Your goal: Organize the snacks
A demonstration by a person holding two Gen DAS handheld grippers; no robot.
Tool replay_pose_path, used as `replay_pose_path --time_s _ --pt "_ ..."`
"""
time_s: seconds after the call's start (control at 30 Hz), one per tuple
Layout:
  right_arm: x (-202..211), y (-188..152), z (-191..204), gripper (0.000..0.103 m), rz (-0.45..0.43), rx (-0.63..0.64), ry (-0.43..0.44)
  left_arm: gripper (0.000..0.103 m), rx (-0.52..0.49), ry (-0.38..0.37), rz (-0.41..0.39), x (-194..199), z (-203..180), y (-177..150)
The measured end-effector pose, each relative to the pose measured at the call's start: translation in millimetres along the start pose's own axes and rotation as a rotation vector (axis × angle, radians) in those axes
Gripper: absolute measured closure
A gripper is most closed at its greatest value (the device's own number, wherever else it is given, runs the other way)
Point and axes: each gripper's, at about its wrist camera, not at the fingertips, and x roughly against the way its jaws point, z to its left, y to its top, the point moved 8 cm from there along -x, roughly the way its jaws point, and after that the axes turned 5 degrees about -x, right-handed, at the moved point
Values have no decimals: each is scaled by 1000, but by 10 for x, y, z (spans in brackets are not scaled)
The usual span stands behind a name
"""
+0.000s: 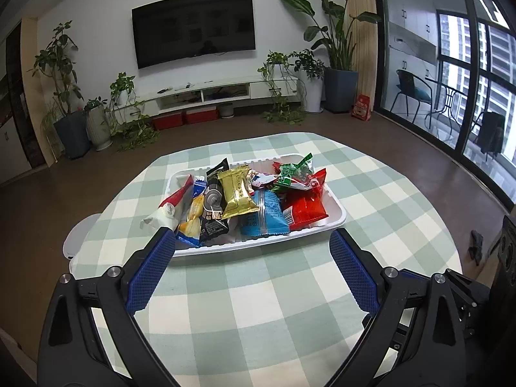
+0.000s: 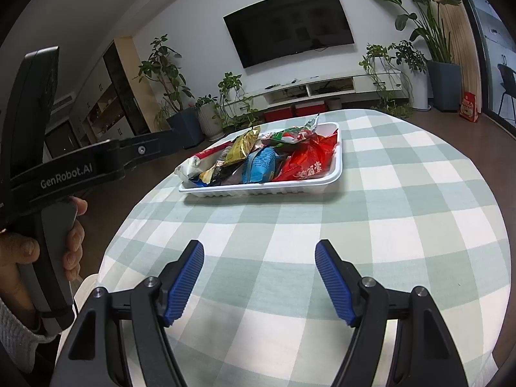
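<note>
On the round worktop (image 1: 258, 290), covered in a green-and-white checked cloth, sits a white rectangular tray (image 1: 335, 217) heaped with wrapped snacks. From the left-hand camera I can pick out a gold packet (image 1: 237, 193) near the middle of the pile, a blue packet (image 1: 264, 214) just beside it toward the near rim, a red packet (image 1: 304, 206) at the right end with a green wrapper (image 1: 292, 172) lying on top of it, a black packet (image 1: 213, 213), and a white-and-red packet (image 1: 171, 204) hanging over the tray's left end.

The left tool (image 1: 253, 242) hovers just short of the tray's near edge, its blue-padded fingers (image 1: 151, 271) spread wide with nothing between them; the left finger's tip overlaps the tray's near left corner in view, though I cannot tell whether it touches.

The right tool (image 2: 259, 251) hangs over bare cloth, well back from the tray (image 2: 258, 190), its jaws likewise spread apart and empty. In that view a person's hand (image 2: 69, 242) grips the handle of the other tool at the left edge, a grey knitted sleeve (image 2: 16, 325) at the wrist.

Beyond the worktop, a dark television (image 1: 193, 27) hangs on the white wall above a low cabinet (image 1: 209, 92), with potted plants (image 1: 335, 42) on either side.
</note>
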Motion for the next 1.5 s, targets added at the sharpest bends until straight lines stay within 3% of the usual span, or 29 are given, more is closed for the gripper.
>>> replay_pose_path --time_s 0.3,1.5 --pt "39 -10 -12 28 -6 -13 11 6 -20 17 34 -83 -99 -91" --pt "65 -9 -54 25 -13 -27 17 6 -45 12 42 -120 -239 -176"
